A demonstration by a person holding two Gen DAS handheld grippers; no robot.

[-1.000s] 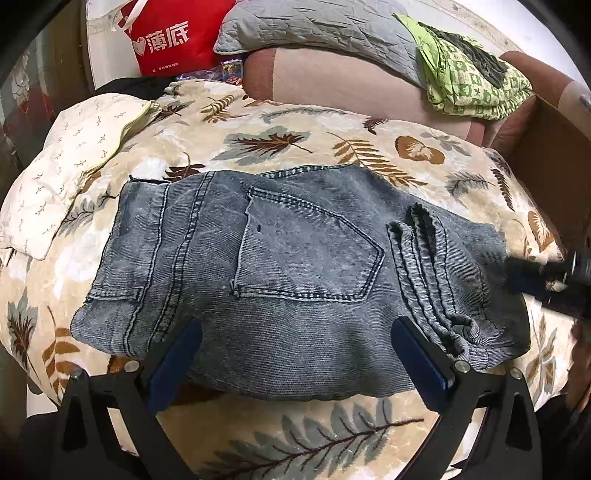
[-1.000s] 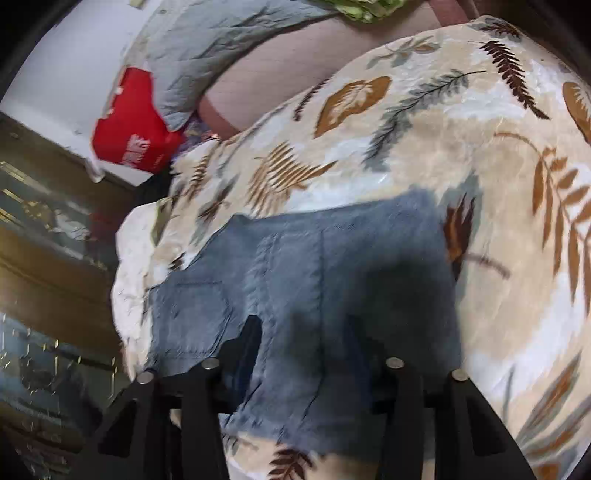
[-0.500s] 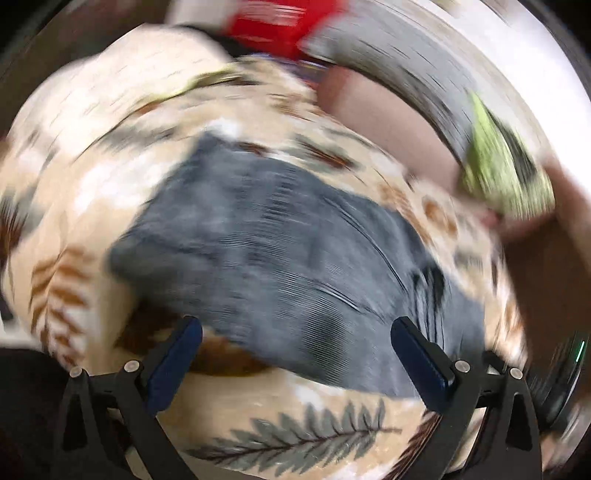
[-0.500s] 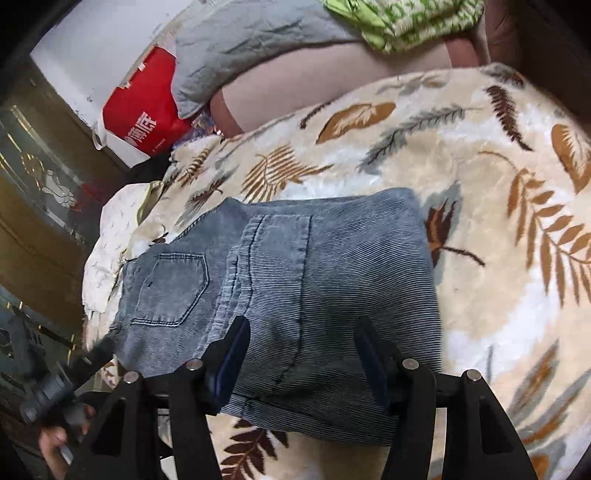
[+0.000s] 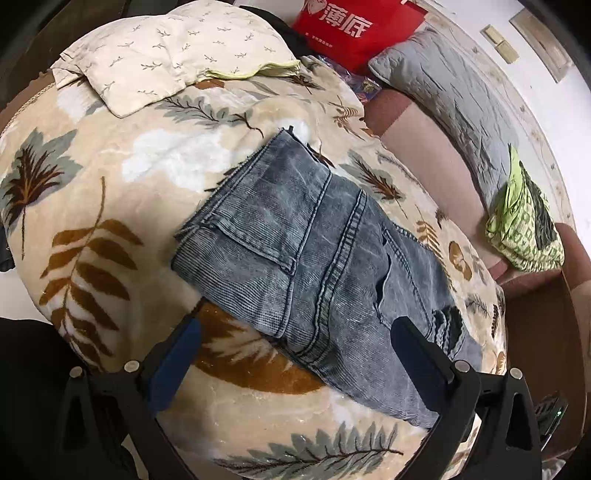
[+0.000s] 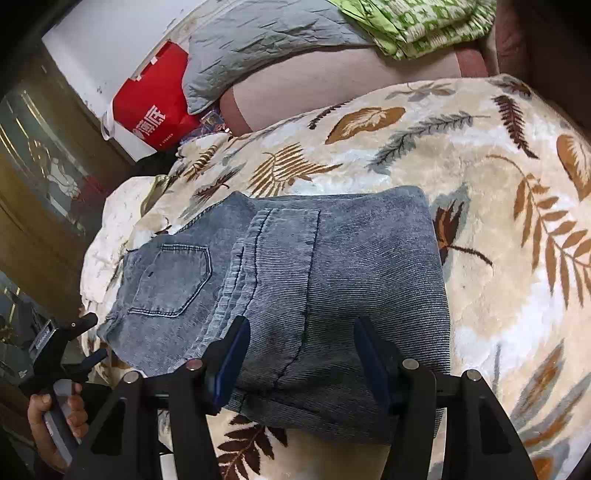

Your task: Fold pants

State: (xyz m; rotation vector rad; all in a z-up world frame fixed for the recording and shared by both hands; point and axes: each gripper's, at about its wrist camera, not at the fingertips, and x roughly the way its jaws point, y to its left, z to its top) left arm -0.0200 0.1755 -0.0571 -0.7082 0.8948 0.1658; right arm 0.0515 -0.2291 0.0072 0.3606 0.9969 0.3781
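Note:
The grey-blue jeans (image 5: 317, 266) lie folded into a compact stack on a leaf-print blanket (image 5: 110, 206). In the right wrist view the jeans (image 6: 295, 288) show a back pocket on the left and folded legs on top. My left gripper (image 5: 295, 354) is open and empty, hovering over the near left end of the stack. My right gripper (image 6: 299, 358) is open and empty above the stack's near right edge. The left gripper also shows in the right wrist view (image 6: 88, 339), held in a hand, off the stack's left end.
A cream pillowcase (image 5: 166, 51) lies at the blanket's far left. A red bag (image 5: 351, 26), a grey quilted pillow (image 5: 454, 92) and a folded green cloth (image 5: 524, 221) sit behind on a pinkish sofa back (image 5: 417, 147). Dark wood furniture (image 6: 33, 177) stands left.
The left gripper swung left and turned, now viewing the jeans from their left end. The right gripper drew back and up from the stack, its jaws open throughout.

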